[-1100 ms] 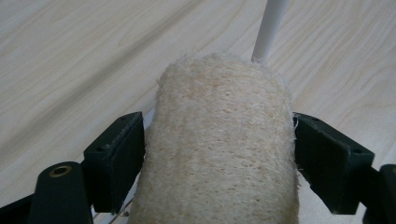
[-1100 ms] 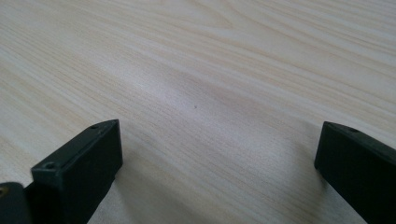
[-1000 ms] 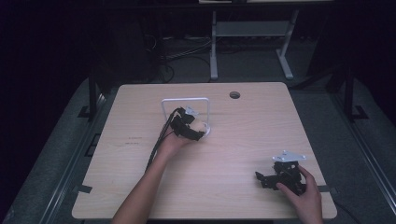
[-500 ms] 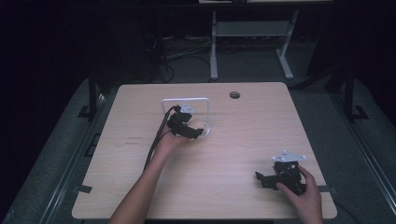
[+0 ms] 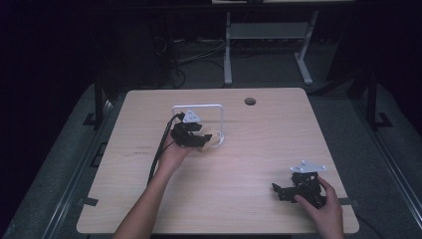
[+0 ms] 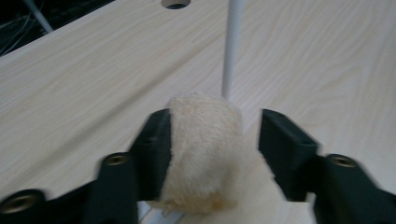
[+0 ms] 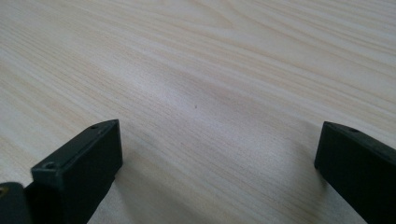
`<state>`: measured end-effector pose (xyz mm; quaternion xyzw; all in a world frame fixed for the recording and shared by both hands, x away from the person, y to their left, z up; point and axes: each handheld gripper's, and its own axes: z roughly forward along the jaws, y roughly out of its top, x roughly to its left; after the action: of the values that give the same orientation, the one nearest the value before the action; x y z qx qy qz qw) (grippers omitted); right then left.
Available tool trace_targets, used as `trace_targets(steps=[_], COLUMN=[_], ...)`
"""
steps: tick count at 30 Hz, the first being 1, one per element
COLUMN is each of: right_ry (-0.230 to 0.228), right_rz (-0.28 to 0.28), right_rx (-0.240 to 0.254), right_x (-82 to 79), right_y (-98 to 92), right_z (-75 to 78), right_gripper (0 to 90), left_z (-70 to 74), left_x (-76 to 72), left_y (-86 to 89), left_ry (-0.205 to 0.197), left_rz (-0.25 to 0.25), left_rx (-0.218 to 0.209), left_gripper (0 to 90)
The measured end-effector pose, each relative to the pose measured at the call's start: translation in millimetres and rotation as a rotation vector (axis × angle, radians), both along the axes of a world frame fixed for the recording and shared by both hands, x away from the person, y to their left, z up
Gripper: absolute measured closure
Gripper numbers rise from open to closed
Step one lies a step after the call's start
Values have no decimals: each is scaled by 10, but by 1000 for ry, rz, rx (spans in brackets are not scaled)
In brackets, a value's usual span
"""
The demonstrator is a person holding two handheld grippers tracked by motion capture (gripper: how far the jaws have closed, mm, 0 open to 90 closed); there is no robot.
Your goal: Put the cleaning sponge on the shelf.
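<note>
A cream, fluffy soft thing (image 6: 205,154) sits between the jaws of my left gripper (image 6: 215,140). The jaws have just been closing on it: one jaw touches its side and a narrow gap shows at the other. In the high view my left gripper (image 5: 205,140) is at the table's middle with the cream thing (image 5: 213,139) at its tips, beside a white wire frame (image 5: 199,106). One of the frame's thin posts (image 6: 232,46) stands just behind the cream thing. My right gripper (image 5: 279,189) rests low at the front right. Its jaws (image 7: 219,158) stand wide open over bare wood.
The pale wooden table (image 5: 259,144) has a round cable hole (image 5: 250,101) near its far edge, which also shows as a hole (image 6: 175,3) past the post. A black cable (image 5: 158,157) trails from my left gripper toward the front. Dark floor and a desk's white legs (image 5: 228,50) lie beyond.
My left gripper has shifted a little to the left and lifted slightly at the wire frame, its jaws narrower around the cream thing. The right hand has kept still.
</note>
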<state>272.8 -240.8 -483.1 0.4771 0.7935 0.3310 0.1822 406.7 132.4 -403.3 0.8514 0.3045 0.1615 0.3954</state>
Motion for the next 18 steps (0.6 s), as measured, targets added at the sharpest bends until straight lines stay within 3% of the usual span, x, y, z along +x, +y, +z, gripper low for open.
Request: trace_targets(steps=[8,10,18], right_ry=[0,1,0], right_rz=[0,-1,-1], right_rx=[0,-1,-1], right_x=[0,-2,-4], right_y=[0,1,1], right_z=[0,1,1], right_gripper=[7,7,7], left_z=[58,39,-77], left_x=[-141,-166,-239], left_y=[104,114,79], left_ry=[63,84,102], left_rz=[-50,-60,-102], left_rx=[-39,-50,-24], left_gripper=[897,899,899])
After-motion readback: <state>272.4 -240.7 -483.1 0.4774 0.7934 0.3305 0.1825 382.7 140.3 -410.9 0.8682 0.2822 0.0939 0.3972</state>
